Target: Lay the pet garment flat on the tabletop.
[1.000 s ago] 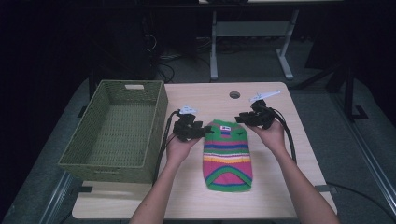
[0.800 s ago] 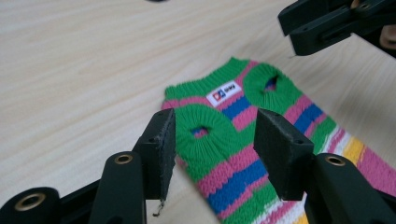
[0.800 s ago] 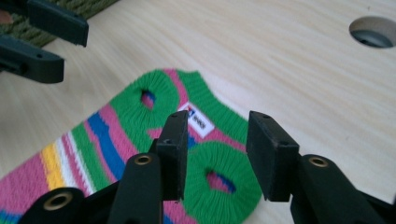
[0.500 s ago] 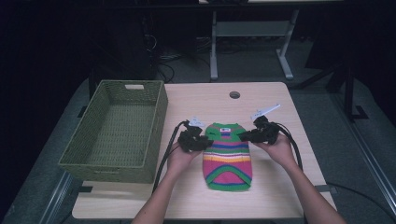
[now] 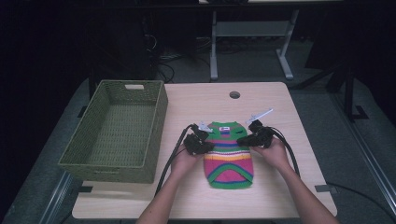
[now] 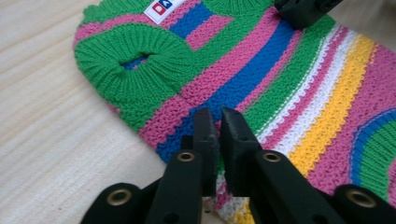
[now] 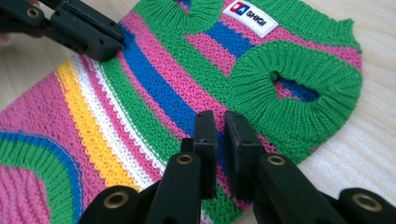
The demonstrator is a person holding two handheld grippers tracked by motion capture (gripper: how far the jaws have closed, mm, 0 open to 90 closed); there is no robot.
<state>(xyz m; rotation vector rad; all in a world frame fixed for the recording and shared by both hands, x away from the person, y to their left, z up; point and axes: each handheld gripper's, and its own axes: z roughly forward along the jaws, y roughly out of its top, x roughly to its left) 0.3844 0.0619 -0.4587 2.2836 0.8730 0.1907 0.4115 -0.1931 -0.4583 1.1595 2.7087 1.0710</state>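
Now sweater (image 5: 229, 154) flat mid-tabletop (image 5: 280, 200), left gripper (image 6: 219, 135) and right gripper (image 7: 220, 135) fingers just closed, pinching its side edges, basket (image 5: 116, 135) well left, bare wood around.

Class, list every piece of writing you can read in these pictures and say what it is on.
"SHIQI": white label at the neck of the striped knitted sweater, beside a red-and-blue logo.
Same label in the left gripper view: cut off at the edge, unreadable.
In the high view: too small to read.
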